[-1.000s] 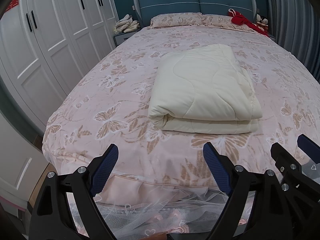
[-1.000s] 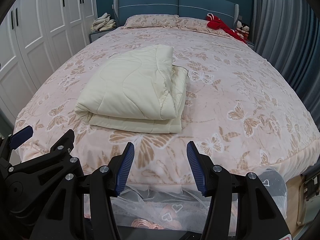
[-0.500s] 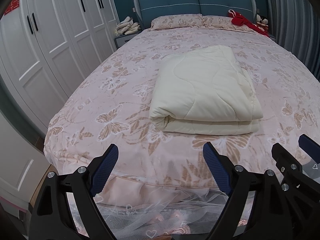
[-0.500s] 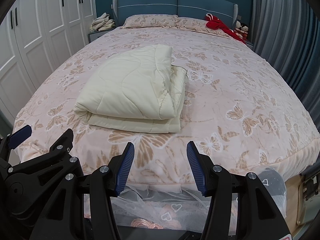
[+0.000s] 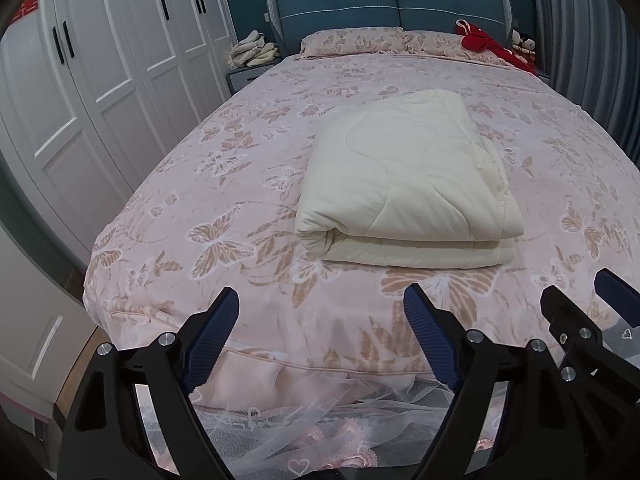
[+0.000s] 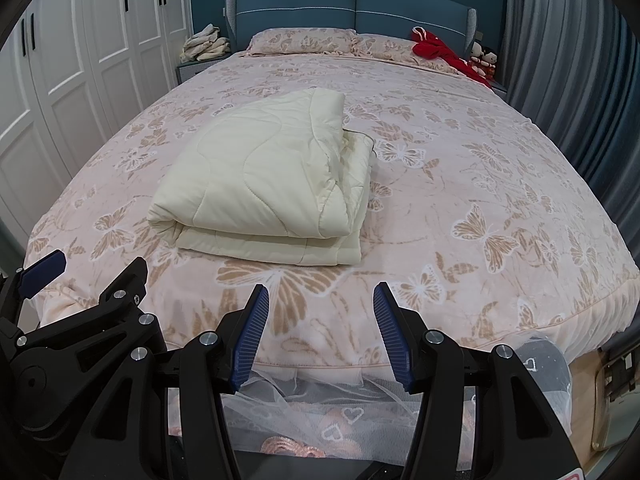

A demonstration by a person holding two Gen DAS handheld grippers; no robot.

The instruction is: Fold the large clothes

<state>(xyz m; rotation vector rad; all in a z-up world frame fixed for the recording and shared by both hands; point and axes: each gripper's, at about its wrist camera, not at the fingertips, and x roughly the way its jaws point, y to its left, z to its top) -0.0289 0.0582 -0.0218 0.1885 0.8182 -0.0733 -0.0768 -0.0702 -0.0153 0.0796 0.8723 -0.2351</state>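
Note:
A cream quilted comforter (image 5: 408,184) lies folded into a thick rectangle on the bed, its folded edge facing me; the right wrist view shows it (image 6: 260,184) left of centre. My left gripper (image 5: 320,300) hovers over the foot of the bed, short of the comforter. Its jaws stand wide and are closing slightly, with nothing between them. My right gripper (image 6: 320,296) is beside it to the right, open, its blue pads apart over the bedspread and holding nothing. Neither gripper touches the comforter.
The bed wears a pink butterfly-print cover (image 5: 200,208) with a lace skirt at its foot. White wardrobe doors (image 5: 80,100) line the left wall. A red garment (image 5: 484,44) lies by the pillows, a cloth pile (image 5: 254,50) tops the nightstand, and grey curtains (image 6: 580,60) hang on the right.

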